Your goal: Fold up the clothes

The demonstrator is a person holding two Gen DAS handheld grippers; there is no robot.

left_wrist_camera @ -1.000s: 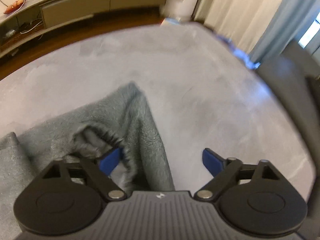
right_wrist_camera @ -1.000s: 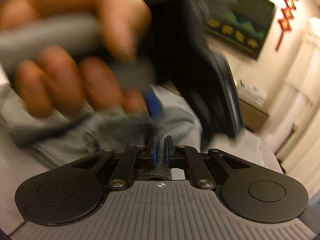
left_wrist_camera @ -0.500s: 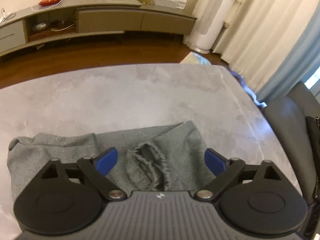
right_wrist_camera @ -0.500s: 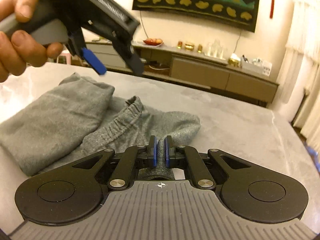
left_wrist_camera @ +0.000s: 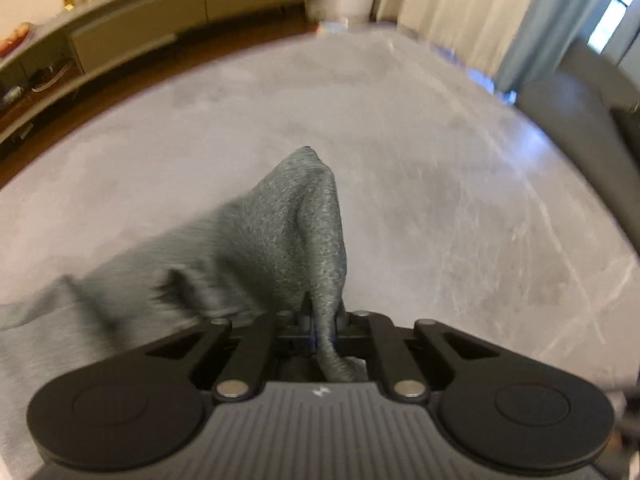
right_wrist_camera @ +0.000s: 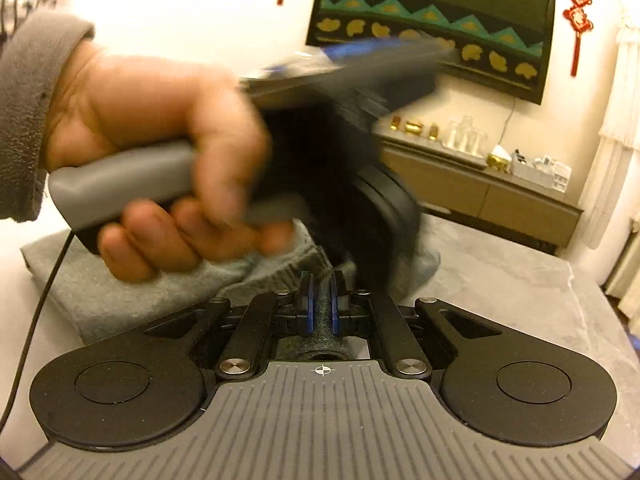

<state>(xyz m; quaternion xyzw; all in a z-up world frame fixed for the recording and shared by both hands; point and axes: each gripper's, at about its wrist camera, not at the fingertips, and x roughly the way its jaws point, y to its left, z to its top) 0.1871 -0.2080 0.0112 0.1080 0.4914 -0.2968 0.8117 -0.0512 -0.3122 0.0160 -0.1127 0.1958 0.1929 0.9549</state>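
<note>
Grey marble-look table (left_wrist_camera: pixel 460 208) fills both views, living room behind it. On my left gripper (left_wrist_camera: pixel 323 322) the jaws are pinched tight on a fold of the grey garment (left_wrist_camera: pixel 280 232); cloth rises from the pads to a peak at 12 o'clock and trails off toward 8 o'clock, blurred there. On my right gripper (right_wrist_camera: pixel 322 304) the jaws are likewise clamped on a dark, bunched bit of the same grey cloth, blue pads pressed against both sides of it.

Outward in the right wrist view: rest of the garment lies on the table at 9 to 10 o'clock of the jaws, an elastic gathered edge just beyond the fingertips. Above it, my left hand (right_wrist_camera: pixel 160 160) grips the grey handle of the other tool, a grey sleeve (right_wrist_camera: pixel 28 116) at the wrist; tool body is motion-blurred.

Farther out: low sideboard (right_wrist_camera: pixel 480 192) at 1 o'clock, dark wall hanging (right_wrist_camera: pixel 432 28) above it, pale curtains (left_wrist_camera: pixel 460 4) at 1 o'clock in the left wrist view.
</note>
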